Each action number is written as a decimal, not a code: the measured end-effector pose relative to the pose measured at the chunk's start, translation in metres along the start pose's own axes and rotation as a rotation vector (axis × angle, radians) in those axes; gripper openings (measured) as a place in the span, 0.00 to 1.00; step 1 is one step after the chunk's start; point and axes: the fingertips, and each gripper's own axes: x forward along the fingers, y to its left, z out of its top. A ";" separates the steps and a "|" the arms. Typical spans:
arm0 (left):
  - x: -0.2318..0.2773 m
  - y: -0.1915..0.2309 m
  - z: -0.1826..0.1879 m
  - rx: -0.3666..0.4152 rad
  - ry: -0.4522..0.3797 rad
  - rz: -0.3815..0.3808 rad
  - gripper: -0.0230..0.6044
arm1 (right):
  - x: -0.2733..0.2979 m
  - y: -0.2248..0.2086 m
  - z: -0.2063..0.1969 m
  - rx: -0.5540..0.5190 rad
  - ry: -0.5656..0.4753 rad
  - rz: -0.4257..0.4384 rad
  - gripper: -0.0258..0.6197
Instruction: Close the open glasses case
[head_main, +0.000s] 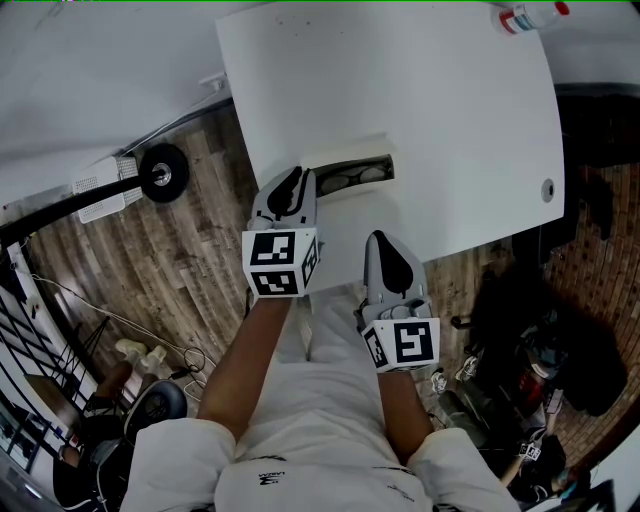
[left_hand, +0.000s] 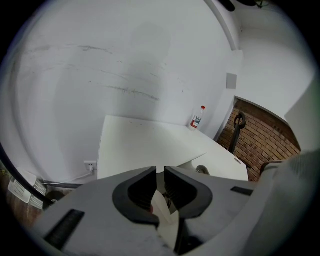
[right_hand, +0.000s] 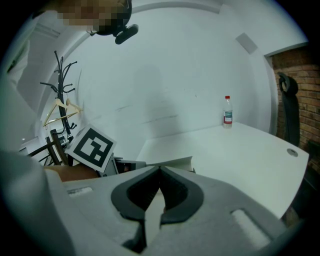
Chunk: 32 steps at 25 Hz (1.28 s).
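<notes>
The open glasses case (head_main: 348, 176) lies near the front edge of the white table (head_main: 450, 110), its pale lid (head_main: 345, 150) raised at the back and dark glasses (head_main: 360, 176) lying inside. My left gripper (head_main: 297, 176) sits at the case's left end, jaws only a narrow slit apart with nothing between them (left_hand: 160, 170). In the left gripper view the lid (left_hand: 196, 161) shows just beyond the tips, to the right. My right gripper (head_main: 378, 240) hovers at the table's front edge below the case, jaws shut and empty (right_hand: 160, 169), with the lid (right_hand: 172, 162) ahead of it.
A plastic bottle (head_main: 530, 15) stands at the table's far right corner. A cable hole (head_main: 547, 188) sits by the right edge. A black wheel (head_main: 163, 172) rests on the wooden floor at left, bags and clutter (head_main: 550, 340) at right, and a coat rack (right_hand: 62, 107) stands by the wall.
</notes>
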 end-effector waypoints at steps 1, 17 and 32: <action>0.000 0.000 0.000 0.000 0.000 0.001 0.11 | 0.000 0.000 0.000 0.002 0.002 0.002 0.04; -0.006 -0.007 -0.007 -0.006 -0.002 0.013 0.11 | -0.005 -0.002 -0.004 0.003 0.011 0.023 0.04; -0.013 -0.013 -0.016 -0.009 -0.010 0.013 0.11 | -0.017 0.002 -0.005 -0.012 0.010 0.030 0.04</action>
